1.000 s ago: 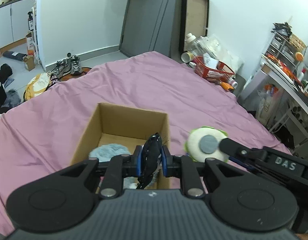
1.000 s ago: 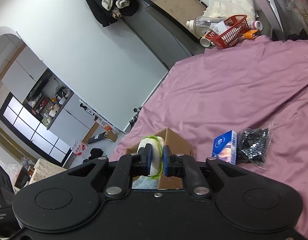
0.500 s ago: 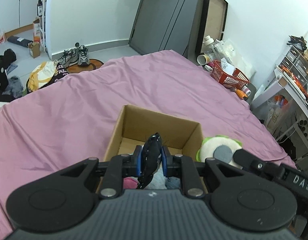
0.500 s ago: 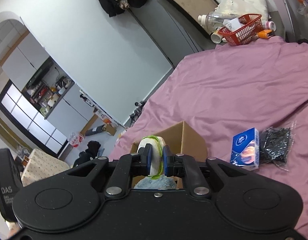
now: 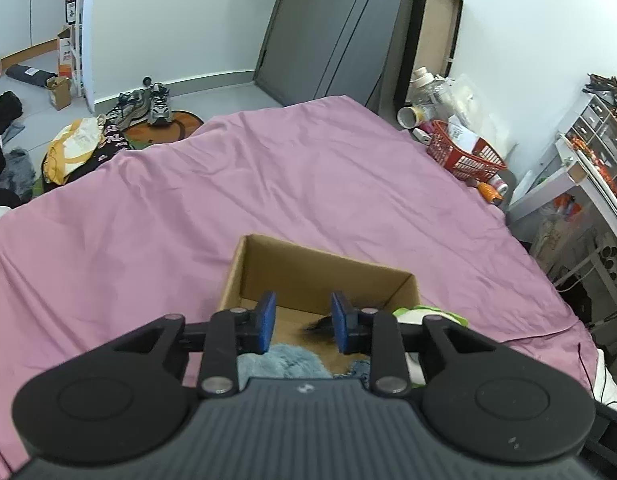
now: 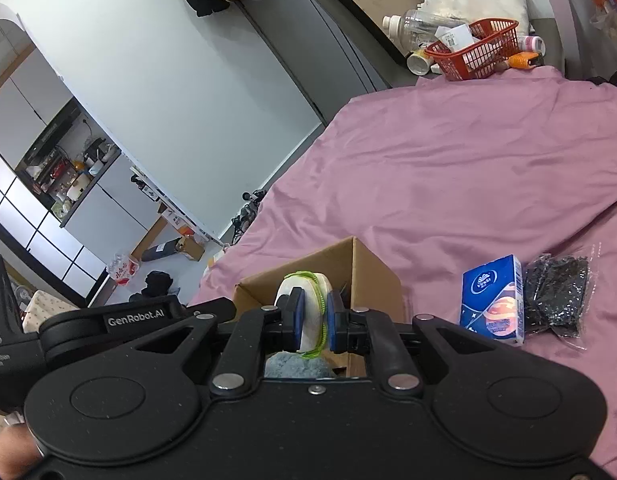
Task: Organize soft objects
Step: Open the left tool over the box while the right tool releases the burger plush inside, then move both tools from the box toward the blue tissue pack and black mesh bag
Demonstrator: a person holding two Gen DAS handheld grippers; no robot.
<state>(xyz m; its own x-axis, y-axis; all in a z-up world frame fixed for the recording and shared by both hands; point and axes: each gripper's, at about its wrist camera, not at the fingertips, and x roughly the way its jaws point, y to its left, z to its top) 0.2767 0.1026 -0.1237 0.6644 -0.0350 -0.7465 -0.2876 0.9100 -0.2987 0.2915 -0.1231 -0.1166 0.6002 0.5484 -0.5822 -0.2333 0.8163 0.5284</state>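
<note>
An open cardboard box sits on the pink bedsheet. My left gripper is open and empty above the box. A dark fuzzy item lies on the box floor beside a blue fluffy item. My right gripper is shut on a white soft toy with a green edge, held over the box. The toy also shows in the left wrist view at the box's right side.
A blue tissue pack and a clear bag of black pieces lie on the sheet right of the box. A red basket with bottles stands past the bed's far corner. Shoes and clothes lie on the floor.
My left gripper has opened and let go of the dark fuzzy item, which now lies in the box. The right gripper has moved over the box with the white toy.
</note>
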